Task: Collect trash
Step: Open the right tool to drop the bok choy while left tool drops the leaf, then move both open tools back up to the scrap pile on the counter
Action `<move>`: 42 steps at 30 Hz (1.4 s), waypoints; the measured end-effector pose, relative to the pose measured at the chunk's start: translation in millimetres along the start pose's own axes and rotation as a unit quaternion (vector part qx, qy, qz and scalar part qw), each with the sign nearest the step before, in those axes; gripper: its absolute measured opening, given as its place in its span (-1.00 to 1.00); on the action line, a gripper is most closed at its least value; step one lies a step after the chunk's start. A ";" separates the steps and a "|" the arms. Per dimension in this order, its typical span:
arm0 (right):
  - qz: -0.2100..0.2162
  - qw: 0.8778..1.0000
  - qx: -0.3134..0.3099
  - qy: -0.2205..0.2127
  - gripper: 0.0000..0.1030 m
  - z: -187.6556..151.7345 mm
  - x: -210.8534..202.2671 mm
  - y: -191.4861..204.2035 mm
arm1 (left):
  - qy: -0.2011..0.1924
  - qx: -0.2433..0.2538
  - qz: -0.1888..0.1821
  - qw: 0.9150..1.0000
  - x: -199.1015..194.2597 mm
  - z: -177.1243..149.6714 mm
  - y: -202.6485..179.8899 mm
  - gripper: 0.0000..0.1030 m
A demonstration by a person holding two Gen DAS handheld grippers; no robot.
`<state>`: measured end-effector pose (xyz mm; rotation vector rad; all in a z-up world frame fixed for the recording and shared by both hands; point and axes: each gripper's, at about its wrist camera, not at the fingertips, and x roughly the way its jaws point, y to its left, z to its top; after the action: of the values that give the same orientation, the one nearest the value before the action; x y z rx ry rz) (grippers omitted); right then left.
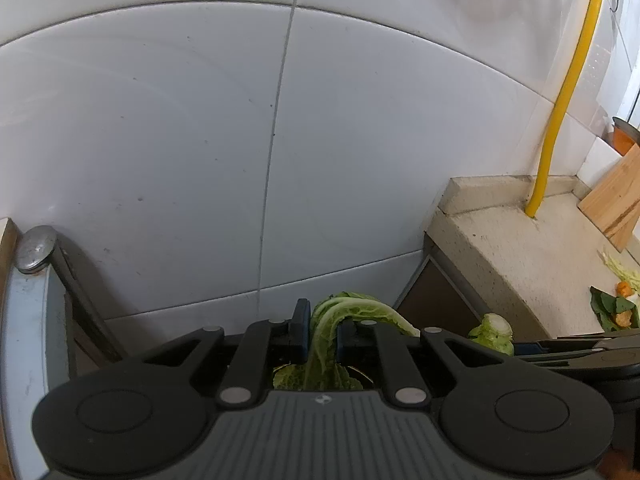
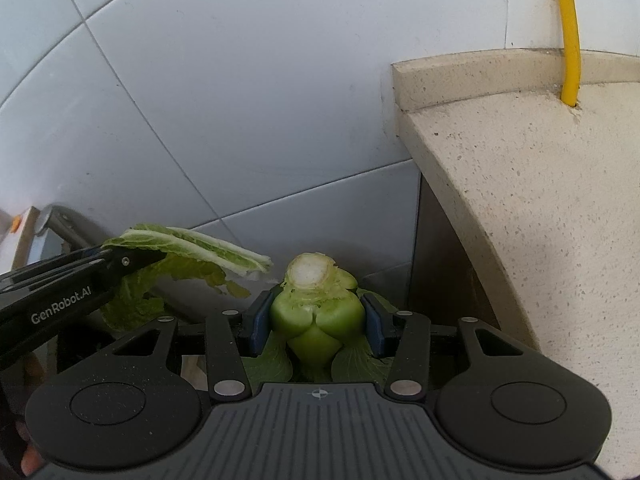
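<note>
Two grippers each pinch a green scrap beside the white tiled wall [image 1: 160, 140]: the left gripper [image 1: 322, 338] is squeezed almost shut on a long cabbage leaf [image 1: 344, 312], and the right gripper [image 2: 314, 322] sits half open, its blue pads pressed on a bok choy stump [image 2: 314, 308], left of the stone counter [image 2: 540, 208].

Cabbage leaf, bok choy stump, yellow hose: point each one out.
cabbage leaf [image 1: 326, 336]: left wrist view, pale rib pinched in the left gripper.
bok choy stump [image 2: 314, 316]: right wrist view, green base held in the right gripper.
yellow hose [image 2: 569, 40]: right wrist view, mid-length above the counter.
</note>
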<state>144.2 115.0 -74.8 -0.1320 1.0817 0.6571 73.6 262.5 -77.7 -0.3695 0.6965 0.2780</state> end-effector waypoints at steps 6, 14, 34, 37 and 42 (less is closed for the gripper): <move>0.000 1.000 0.001 0.001 0.11 -0.8 1.1 0.5 | 0.000 0.004 0.002 1.000 0.4 0.2 0.3 -0.69; 0.005 1.000 0.005 -0.011 0.12 1.8 -4.0 -0.7 | -0.005 0.004 0.005 1.000 -0.7 0.1 1.6 -0.36; -0.001 0.999 0.024 -0.021 0.13 -3.7 -14.5 -10.0 | -0.001 0.017 -0.010 1.000 -4.5 1.7 -1.4 0.20; -0.005 0.999 0.027 -0.024 0.15 -5.6 -18.5 -12.9 | -0.003 0.015 -0.006 1.000 -5.4 1.0 -1.5 0.20; -0.007 0.999 0.033 -0.030 0.15 -8.5 -25.4 -19.1 | -0.007 0.019 -0.004 1.000 -6.8 0.0 -3.1 0.20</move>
<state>140.6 85.2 -61.3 -0.0629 1.0425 0.6077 69.7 258.9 -72.4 -0.3335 0.6848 0.2601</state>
